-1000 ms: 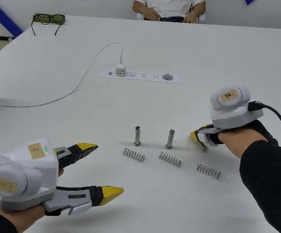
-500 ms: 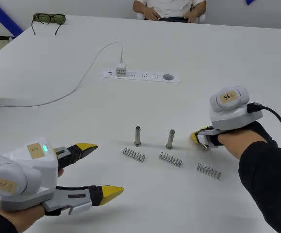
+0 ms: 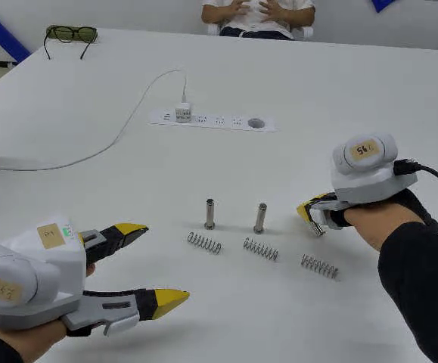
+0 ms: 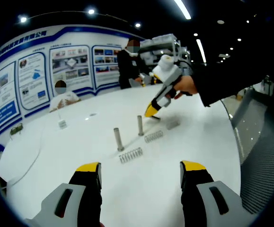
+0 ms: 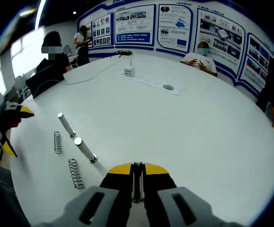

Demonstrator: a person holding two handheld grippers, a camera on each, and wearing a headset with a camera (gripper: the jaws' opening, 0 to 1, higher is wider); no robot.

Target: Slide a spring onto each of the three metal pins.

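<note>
Two metal pins (image 3: 209, 213) (image 3: 260, 218) stand upright on the white table (image 3: 340, 98). Three springs (image 3: 204, 243) (image 3: 260, 249) (image 3: 319, 265) lie in a row just in front of them. To the right of the pins, my right gripper (image 3: 315, 215) is low over the table and shut on a third metal pin (image 5: 137, 182), held upright between its yellow tips. My left gripper (image 3: 152, 263) hovers open at the near left with nothing in it, well short of the springs. In the left gripper view the pins (image 4: 118, 139) (image 4: 140, 125) and a spring (image 4: 130, 154) lie ahead.
A white power strip (image 3: 211, 119) with a plugged charger and a cable (image 3: 120, 128) lies behind the pins. Dark glasses (image 3: 71, 32) rest at the far left corner. A person (image 3: 256, 15) sits at the far edge. Other people stand beyond the table.
Both grippers have held their places; the head view has shifted slightly. The seated person's hands have lifted off the table.
</note>
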